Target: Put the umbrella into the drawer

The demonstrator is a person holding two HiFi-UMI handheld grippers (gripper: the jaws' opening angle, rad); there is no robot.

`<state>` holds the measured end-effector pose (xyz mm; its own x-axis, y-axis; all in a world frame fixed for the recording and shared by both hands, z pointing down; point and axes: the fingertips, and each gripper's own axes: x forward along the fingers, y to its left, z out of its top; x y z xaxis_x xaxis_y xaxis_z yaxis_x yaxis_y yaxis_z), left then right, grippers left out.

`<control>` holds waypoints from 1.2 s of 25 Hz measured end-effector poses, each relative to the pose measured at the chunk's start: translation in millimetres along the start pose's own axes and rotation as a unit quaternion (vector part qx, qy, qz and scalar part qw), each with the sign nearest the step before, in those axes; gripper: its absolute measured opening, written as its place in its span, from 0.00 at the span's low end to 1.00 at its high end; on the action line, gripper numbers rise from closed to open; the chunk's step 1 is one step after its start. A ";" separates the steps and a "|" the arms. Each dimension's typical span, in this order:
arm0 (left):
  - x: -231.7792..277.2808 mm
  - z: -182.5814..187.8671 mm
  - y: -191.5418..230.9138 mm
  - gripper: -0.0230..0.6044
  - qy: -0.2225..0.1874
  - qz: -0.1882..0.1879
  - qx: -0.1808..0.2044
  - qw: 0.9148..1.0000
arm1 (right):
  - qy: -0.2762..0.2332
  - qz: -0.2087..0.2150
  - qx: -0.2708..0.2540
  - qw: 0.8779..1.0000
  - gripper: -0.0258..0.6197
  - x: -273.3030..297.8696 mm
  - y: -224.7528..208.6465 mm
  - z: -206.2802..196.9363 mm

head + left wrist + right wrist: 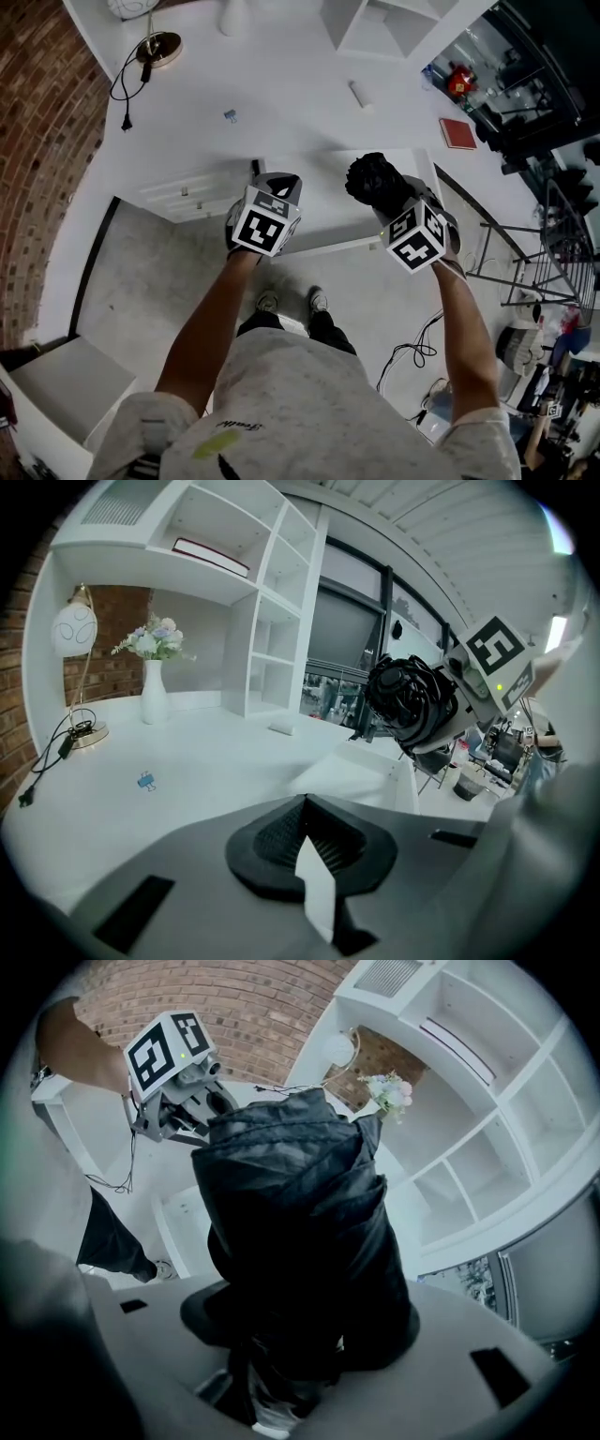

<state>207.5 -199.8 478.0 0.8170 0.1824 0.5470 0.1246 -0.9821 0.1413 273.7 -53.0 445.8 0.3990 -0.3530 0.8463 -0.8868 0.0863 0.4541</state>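
Step in hand: carry-over, with the umbrella in the air and not yet in the drawer.

Right gripper point(403, 212) clamped on the folded black umbrella point(378, 182), low on the bundle. Fabric fills the gap between the jaws in the right gripper view and stands up past the tips. Handle end not identifiable.

Left gripper point(306, 799) jaws together, only a thin sliver between the pads, nothing held. Hangs at the drawer's left end, beside the right one, the two apart.

Drawer point(323, 246) pulled open toward the near side of the white desk point(281, 94). Bare white bottom showing, looks empty. Umbrella sits over the right part of the opening in the head view. In the left gripper view it is clearly above the drawer's side wall and not touching.

Next move, as a judgement:
- Lower the right gripper until the bundle is inside the walls.
- Tip the umbrella flat along the drawer's length. Left upright it probably will not clear for closing.
- Part the jaws only once the fabric rests on the bottom.
- Watch loose folds snagging on the pads during release.
- Left gripper free to steady the drawer front or push it closed afterwards, if needed.
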 end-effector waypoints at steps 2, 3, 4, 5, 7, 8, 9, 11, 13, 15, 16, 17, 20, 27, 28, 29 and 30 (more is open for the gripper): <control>4.4 -3.4 1.5 0.03 0.003 0.002 -0.010 1.000 | 0.006 0.005 -0.014 1.000 0.43 6.9 -1.3 -1.0; 6.6 -4.2 2.2 0.03 0.004 0.003 -0.013 1.000 | 0.008 0.007 -0.020 1.000 0.43 10.6 -1.9 -2.0; 8.8 -4.7 2.7 0.03 0.004 0.004 -0.014 1.000 | 0.010 0.010 -0.025 1.000 0.43 14.4 -2.6 -3.1; 10.8 -4.9 3.1 0.03 0.005 0.005 -0.015 1.000 | 0.012 0.014 -0.030 0.999 0.43 18.0 -3.1 -4.0; 13.6 -4.0 3.9 0.03 0.004 0.009 -0.012 1.000 | 0.015 0.022 -0.043 0.999 0.43 25.2 -3.4 -5.6; 14.4 -2.3 4.1 0.03 0.001 0.011 -0.007 1.000 | 0.017 0.025 -0.051 0.998 0.43 29.0 -3.5 -6.6; 15.2 -0.8 4.2 0.03 -0.001 0.013 -0.002 1.000 | 0.018 0.028 -0.058 0.998 0.43 33.4 -3.8 -7.7; 17.7 -4.8 5.4 0.03 0.003 0.020 -0.004 1.000 | 0.019 0.036 -0.067 0.997 0.43 43.7 -4.9 -9.9; 22.0 -13.6 7.2 0.03 0.013 0.029 -0.019 0.999 | 0.016 0.049 -0.074 0.996 0.43 53.1 -6.2 -9.8; 25.5 -18.9 9.0 0.03 0.019 0.038 -0.031 0.999 | 0.014 0.063 -0.084 0.994 0.43 60.4 -7.4 -8.5; 26.2 -21.1 9.5 0.03 0.022 0.042 -0.035 0.998 | 0.015 0.069 -0.090 0.993 0.43 64.4 -7.3 -9.2; 26.3 -23.8 10.2 0.03 0.025 0.047 -0.040 0.998 | 0.016 0.075 -0.095 0.993 0.43 69.3 -6.7 -10.8; 26.3 -30.6 13.8 0.03 0.034 0.060 -0.051 0.996 | 0.020 0.094 -0.110 0.989 0.43 81.7 -3.9 -13.9; 27.2 -41.7 20.3 0.03 0.043 0.089 -0.074 0.992 | 0.028 0.143 -0.143 0.979 0.43 101.3 11.0 -16.7; 27.6 -42.8 20.9 0.03 0.044 0.092 -0.077 0.992 | 0.030 0.148 -0.147 0.977 0.43 104.1 12.8 -18.1; 28.0 -43.7 21.4 0.03 0.044 0.096 -0.080 0.991 | 0.032 0.153 -0.151 0.976 0.43 107.1 14.6 -19.7; 28.3 -44.7 21.7 0.03 0.044 0.099 -0.082 0.991 | 0.034 0.158 -0.156 0.975 0.43 110.1 16.3 -21.6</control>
<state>208.1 -213.8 533.5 0.7631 -0.0033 0.6463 -0.1334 -0.9793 0.1524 308.2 -70.4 552.5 0.1422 -0.2009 0.9692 -0.8582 0.4629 0.2218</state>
